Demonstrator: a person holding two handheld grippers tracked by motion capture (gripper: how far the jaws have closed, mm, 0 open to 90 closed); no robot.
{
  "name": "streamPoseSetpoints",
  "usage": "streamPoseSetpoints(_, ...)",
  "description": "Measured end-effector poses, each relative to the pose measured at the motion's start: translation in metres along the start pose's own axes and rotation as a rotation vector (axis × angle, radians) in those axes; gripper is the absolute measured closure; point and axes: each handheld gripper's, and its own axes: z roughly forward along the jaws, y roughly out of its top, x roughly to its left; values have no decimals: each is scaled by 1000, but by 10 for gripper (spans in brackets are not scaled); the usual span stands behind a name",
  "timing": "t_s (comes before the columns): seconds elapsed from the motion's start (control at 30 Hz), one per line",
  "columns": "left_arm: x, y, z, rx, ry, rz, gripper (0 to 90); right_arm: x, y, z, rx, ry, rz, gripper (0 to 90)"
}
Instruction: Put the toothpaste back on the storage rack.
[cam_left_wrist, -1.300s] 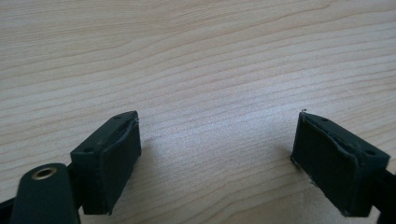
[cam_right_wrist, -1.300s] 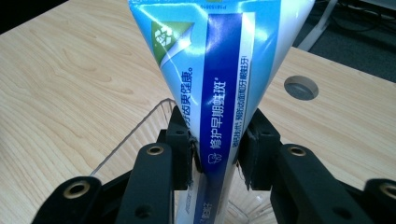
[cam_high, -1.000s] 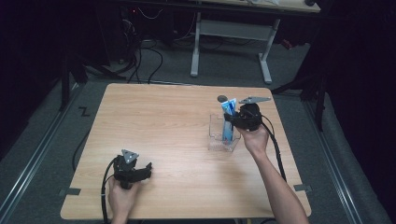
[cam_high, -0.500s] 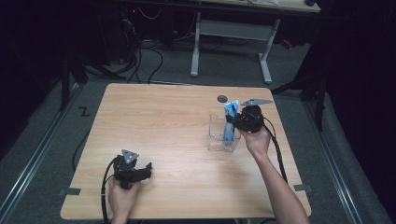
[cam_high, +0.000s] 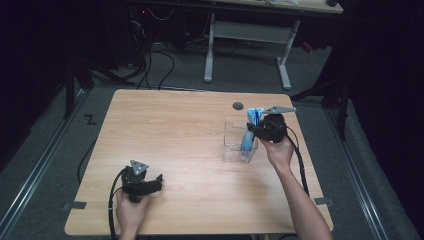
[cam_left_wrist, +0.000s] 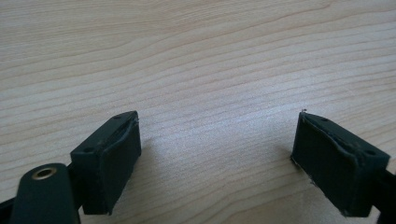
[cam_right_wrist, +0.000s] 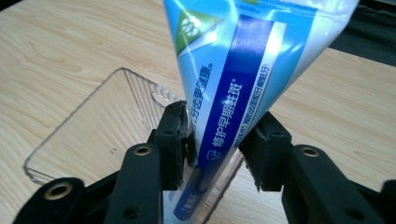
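Both grippers at the table, jaws parted.
Left gripper (cam_high: 159, 181) sits low near the table's front edge, jaws wide apart. Right gripper (cam_high: 251, 131), near the right edge, has just been opening; its right pad stands clear of the tube between them.

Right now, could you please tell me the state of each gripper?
Left gripper: open, holding nothing, just above the wooden table.
Right gripper: jaws have just been opening around the toothpaste tube standing in the clear plastic box.

Dim lab, wooden table (cam_high: 190, 150), cables (cam_high: 150, 65) on floor, desk frame (cam_high: 247, 35) behind
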Motion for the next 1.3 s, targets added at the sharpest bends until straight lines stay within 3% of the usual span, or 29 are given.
streamPoseSetpoints(0.53, 0, 0, 0, 0, 0, -1, 157, -2, -2, -9, -29, -43, -27, 505)
streamPoseSetpoints(1.3, 0, 0, 0, 0, 0, -1, 157, -8, -8, -31, -88, -9, 2, 480)
